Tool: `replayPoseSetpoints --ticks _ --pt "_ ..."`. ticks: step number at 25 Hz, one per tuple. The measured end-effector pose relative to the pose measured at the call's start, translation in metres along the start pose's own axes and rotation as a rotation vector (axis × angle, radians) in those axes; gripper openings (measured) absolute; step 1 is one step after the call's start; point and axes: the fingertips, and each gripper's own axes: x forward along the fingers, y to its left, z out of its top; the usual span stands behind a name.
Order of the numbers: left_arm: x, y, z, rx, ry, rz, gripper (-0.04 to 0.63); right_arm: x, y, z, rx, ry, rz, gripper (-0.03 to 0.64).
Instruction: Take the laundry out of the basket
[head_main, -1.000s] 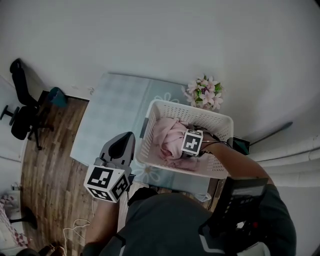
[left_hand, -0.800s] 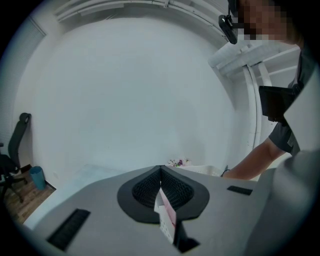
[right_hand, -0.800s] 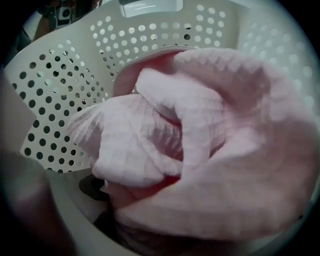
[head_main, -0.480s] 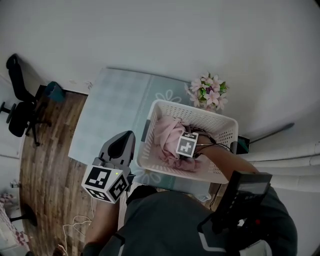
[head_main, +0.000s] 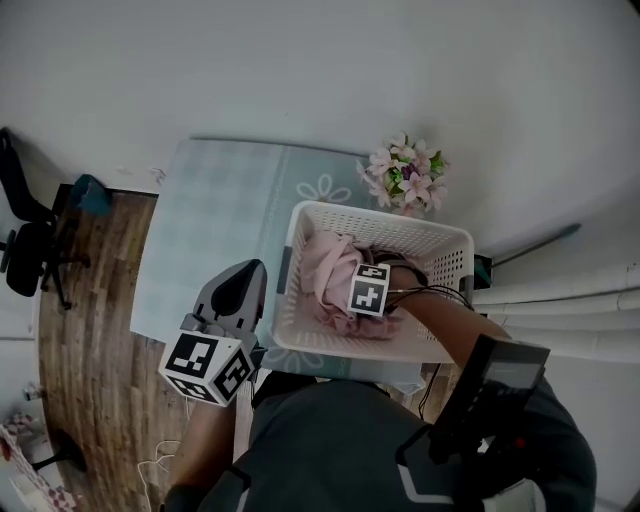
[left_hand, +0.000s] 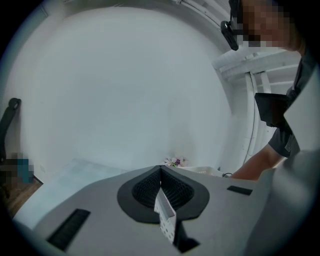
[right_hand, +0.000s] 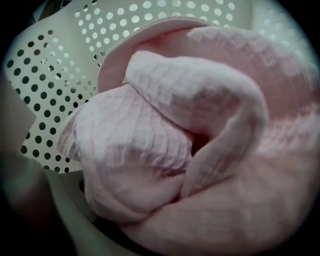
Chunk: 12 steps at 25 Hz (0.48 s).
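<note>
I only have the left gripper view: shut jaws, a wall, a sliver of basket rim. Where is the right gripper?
Observer: The right gripper is down inside the basket, on a pink cloth.
Operator: Has it gripped the cloth?
Observer: I can't tell. In the right gripper view the bunched cloth fills the picture and lies over the jaws.
Operator: Anything else in the basket?
Observer: In the head view only that pink cloth shows, heaped toward the basket's left side. The arm hides part of the bottom.
</note>
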Motion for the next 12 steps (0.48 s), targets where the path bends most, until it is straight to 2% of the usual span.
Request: replayPoseSetpoints --ticks 4,9,12 --pt "0.006 0.004 -0.001 0.005 0.011 -0.038 0.008 -0.003 0.003 0.002 0.013 -0.008 -0.016 0.546" --pt "0.006 0.000 0.004 0.034 0.005 -0.055 0.008 -0.007 0.018 0.003 0.031 -0.030 -0.024 0.413" --pt "-0.005 -0.010 0.012 0.052 -0.020 -0.035 0.008 -0.008 0.029 0.003 0.051 -0.055 -0.023 0.371"
